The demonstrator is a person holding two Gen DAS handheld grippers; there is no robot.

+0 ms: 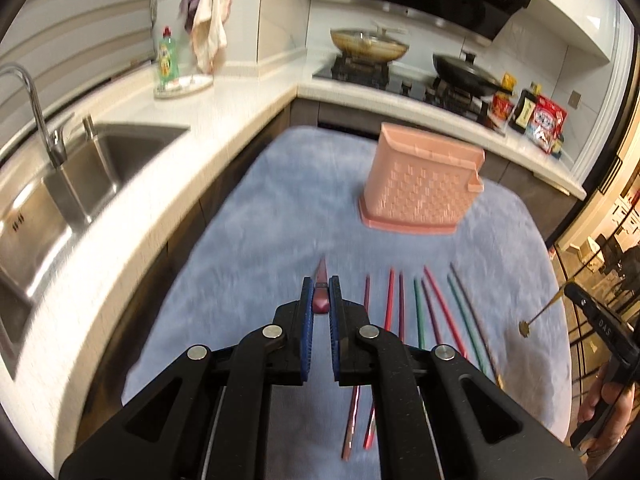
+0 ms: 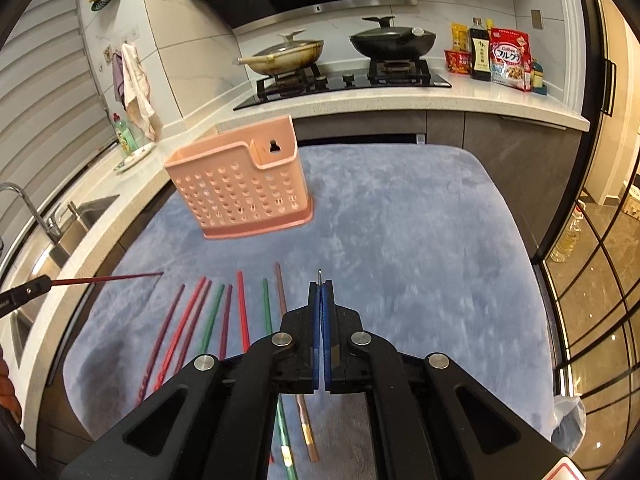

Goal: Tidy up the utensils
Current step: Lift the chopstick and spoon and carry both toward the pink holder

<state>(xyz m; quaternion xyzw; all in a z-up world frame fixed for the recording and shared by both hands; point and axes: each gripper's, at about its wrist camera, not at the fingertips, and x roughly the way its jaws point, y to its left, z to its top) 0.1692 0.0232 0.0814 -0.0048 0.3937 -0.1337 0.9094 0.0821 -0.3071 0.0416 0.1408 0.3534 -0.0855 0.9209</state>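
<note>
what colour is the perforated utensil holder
Pale pink perforated plastic utensil holder; clearest in the right wrist view.

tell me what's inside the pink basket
Nothing shows through the holes of the pink basket, and nothing sticks out of its top; its floor is hidden. The chopsticks lie on the blue cloth.

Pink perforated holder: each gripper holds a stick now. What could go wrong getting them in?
1. The left gripper pinches the dark red chopstick by one end; its long free length could swing or slip.
2. The right gripper holds the thin golden stick the same way, so it may pivot too.
3. The pink perforated plastic holder stands loose on the soft blue cloth; a misaimed tip might topple it.
</note>
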